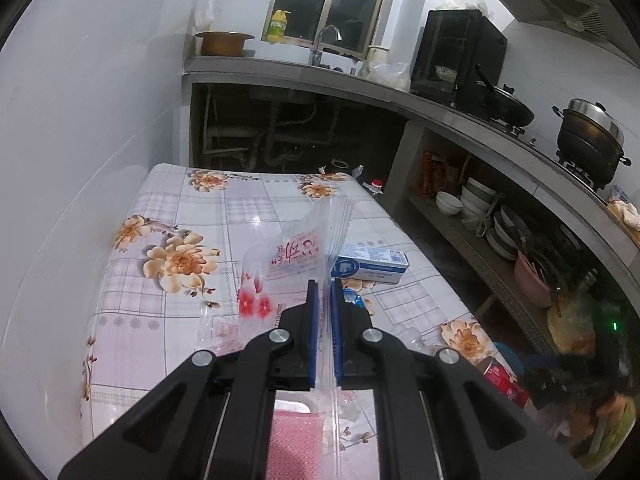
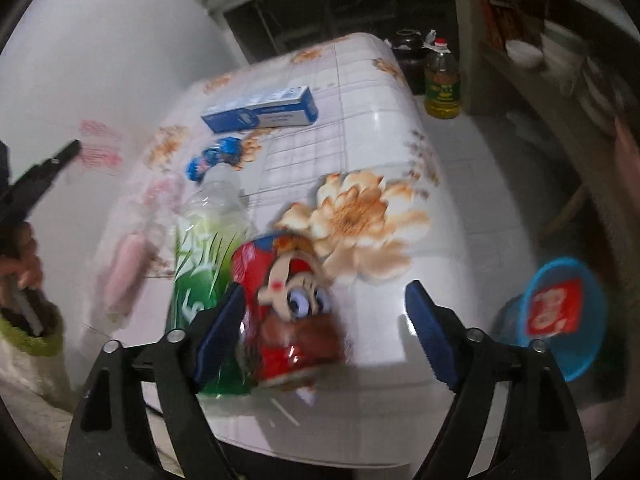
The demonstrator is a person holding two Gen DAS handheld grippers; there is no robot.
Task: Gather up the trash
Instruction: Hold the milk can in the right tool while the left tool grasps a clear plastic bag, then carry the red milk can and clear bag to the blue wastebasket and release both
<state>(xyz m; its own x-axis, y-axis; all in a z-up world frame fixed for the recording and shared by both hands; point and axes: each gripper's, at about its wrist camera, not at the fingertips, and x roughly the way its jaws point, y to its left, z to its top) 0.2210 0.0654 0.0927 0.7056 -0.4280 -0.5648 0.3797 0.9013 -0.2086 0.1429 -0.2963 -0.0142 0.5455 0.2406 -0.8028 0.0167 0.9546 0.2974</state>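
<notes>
The left gripper (image 1: 325, 292) is clamped on a clear printed plastic bag (image 1: 288, 264) held above the flowered table (image 1: 192, 216). The right gripper (image 2: 324, 308) hangs spread wide around a red snack packet (image 2: 286, 304), touching nothing, beside a green-labelled bottle (image 2: 204, 248). Farther back lie a blue wrapper (image 2: 214, 156) and a blue box (image 2: 260, 110).

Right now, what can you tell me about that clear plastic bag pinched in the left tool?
The clear plastic bag is thin, see-through film printed with red characters and red flowers. It stands upright and slightly crumpled, its lower edge clamped between the blue pads of the left gripper, above the flowered tablecloth. A blue and white box lies just behind it. From the right wrist view it shows only as a blur.
</notes>
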